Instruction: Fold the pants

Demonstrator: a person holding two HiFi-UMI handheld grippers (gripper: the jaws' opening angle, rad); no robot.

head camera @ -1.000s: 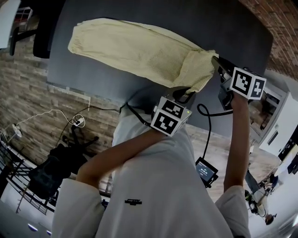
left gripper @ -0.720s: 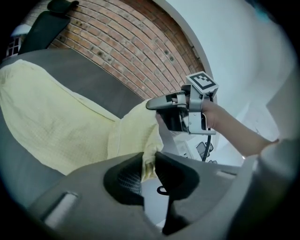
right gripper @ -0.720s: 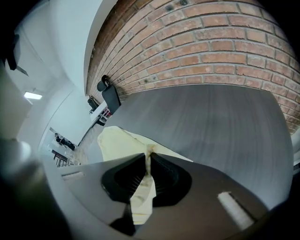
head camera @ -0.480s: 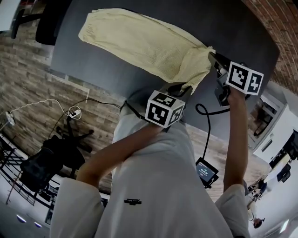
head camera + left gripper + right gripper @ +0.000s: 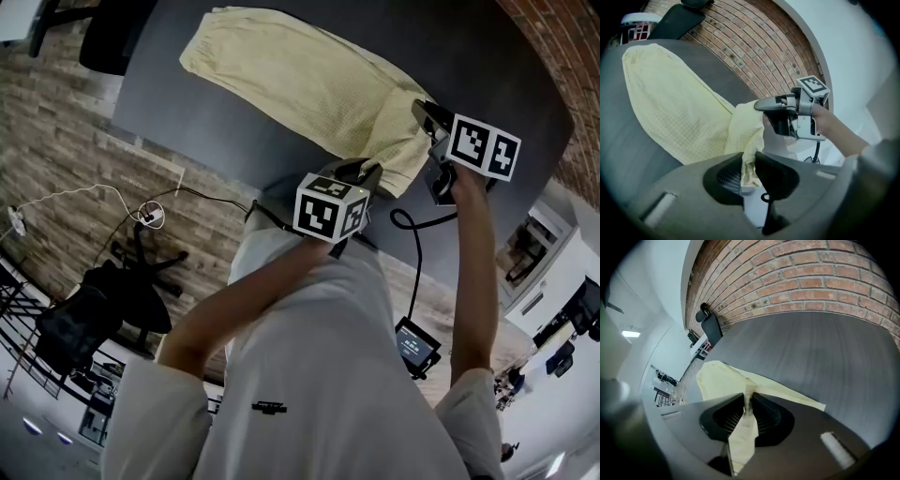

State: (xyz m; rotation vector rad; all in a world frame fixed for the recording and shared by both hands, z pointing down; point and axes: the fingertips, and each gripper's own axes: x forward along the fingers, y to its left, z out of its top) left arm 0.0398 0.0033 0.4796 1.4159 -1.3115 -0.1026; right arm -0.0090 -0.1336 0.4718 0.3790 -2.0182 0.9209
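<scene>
1. The pants (image 5: 300,75) are laid lengthwise on the grey table (image 5: 487,56). The leg ends are at the far left, and the near right end is raised off the surface. One corner of that end is pinched between the closed jaws of the left gripper (image 5: 749,159), the other between those of the right gripper (image 5: 747,401).
2. The jaws of the right gripper have just been opening, with a thin strip of cloth between them. If the hold is loosened further, that corner could be dropped too soon and the fold would be laid crooked.
3. Only a narrow bit of the edge is caught in the left gripper. It could be pulled free if the two grippers are drawn apart or the cloth is tugged hard.
4. The cloth between the two grippers is bunched and slack. If it is put down like that, creases could be pressed into the fold.
5. The flat part is held down by nothing but its own weight. If the raised end is dragged rather than lifted, the whole garment could be slid toward the near edge of the table and part of it left hanging over.
</scene>
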